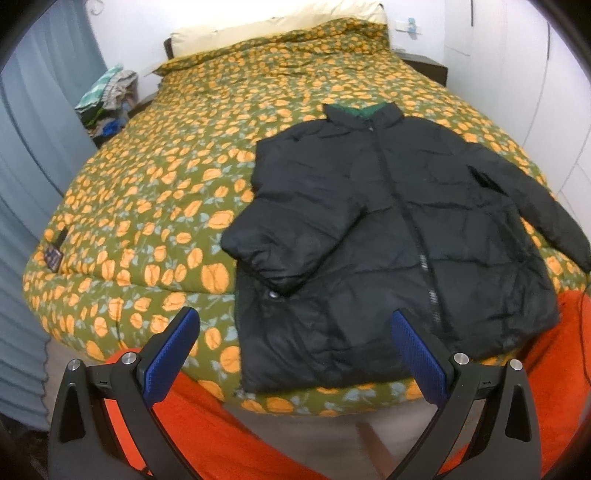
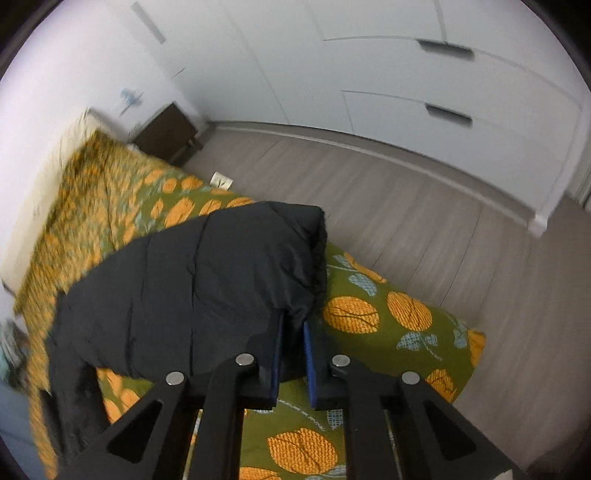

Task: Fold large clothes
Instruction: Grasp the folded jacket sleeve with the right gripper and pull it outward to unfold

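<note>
A black puffer jacket (image 1: 388,240) lies zipped, front up, on the bed's orange-flowered green quilt (image 1: 147,192), collar toward the headboard. One sleeve is folded across its chest; the other stretches out to the right edge of the left wrist view. My left gripper (image 1: 294,316) hovers open over the jacket's hem near the bed's front edge, nothing between its blue pads. In the right wrist view my right gripper (image 2: 293,322) is shut on the cuff end of the black sleeve (image 2: 207,280), which lies over the quilt (image 2: 369,317) near the bed's side edge.
A cream pillow (image 1: 277,29) lies at the headboard, a dark nightstand (image 1: 424,66) beside it. A heap of clothes (image 1: 107,99) sits left of the bed by a grey curtain (image 1: 29,155). White wardrobe doors (image 2: 406,74) face wooden floor (image 2: 406,221). The person's orange clothing (image 1: 221,424) shows below.
</note>
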Available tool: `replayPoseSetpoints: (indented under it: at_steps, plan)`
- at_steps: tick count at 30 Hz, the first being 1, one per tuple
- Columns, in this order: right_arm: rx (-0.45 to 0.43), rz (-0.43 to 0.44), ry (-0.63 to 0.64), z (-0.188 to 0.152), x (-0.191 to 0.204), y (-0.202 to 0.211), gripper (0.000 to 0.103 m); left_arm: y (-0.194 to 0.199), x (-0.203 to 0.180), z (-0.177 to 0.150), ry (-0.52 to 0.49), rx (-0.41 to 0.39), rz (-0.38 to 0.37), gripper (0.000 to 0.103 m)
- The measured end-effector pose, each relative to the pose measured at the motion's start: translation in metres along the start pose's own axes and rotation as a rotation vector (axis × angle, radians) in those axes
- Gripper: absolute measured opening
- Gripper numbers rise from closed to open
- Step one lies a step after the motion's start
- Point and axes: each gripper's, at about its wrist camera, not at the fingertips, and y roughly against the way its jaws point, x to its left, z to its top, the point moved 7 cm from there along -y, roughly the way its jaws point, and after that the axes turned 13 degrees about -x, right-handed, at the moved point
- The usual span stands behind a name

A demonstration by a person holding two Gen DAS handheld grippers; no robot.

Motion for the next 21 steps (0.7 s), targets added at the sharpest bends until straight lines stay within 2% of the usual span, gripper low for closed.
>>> replayPoseSetpoints:
  at_steps: [2, 4, 5, 9, 11, 14, 16, 21]
  plan:
    - [-0.007, -0.018, 0.038, 0.001, 0.009, -0.002, 0.018, -0.007, 0.012, 0.002, 0.022, -0.018, -0.015, 0.103]
    - [-0.015, -0.003, 0.057, 0.002, 0.016, 0.006, 0.058, -0.017, 0.023, 0.005, 0.038, -0.029, -0.027, 0.103]
    - [-0.032, 0.006, 0.076, 0.004, 0.023, 0.014, 0.062, -0.024, 0.026, 0.005, 0.031, -0.028, -0.029, 0.103]
    - [-0.110, 0.033, 0.254, 0.006, 0.066, 0.053, 0.062, -0.061, 0.029, 0.005, -0.124, -0.006, 0.054, 0.103]
    - [-0.135, 0.085, 0.332, 0.000, 0.095, 0.075, 0.062, -0.074, 0.027, 0.004, -0.174, 0.015, 0.104, 0.103]
    - [-0.146, 0.181, 0.435, -0.017, 0.142, 0.103, 0.062, -0.080, 0.025, 0.009, -0.124, 0.038, 0.087, 0.103]
    - [-0.146, 0.254, 0.494, -0.032, 0.173, 0.123, 0.062, -0.078, 0.024, 0.013, -0.119, 0.024, 0.103, 0.103]
    - [-0.172, 0.372, 0.638, -0.062, 0.236, 0.167, 0.062, -0.062, 0.019, 0.029, -0.116, -0.036, 0.134, 0.103]
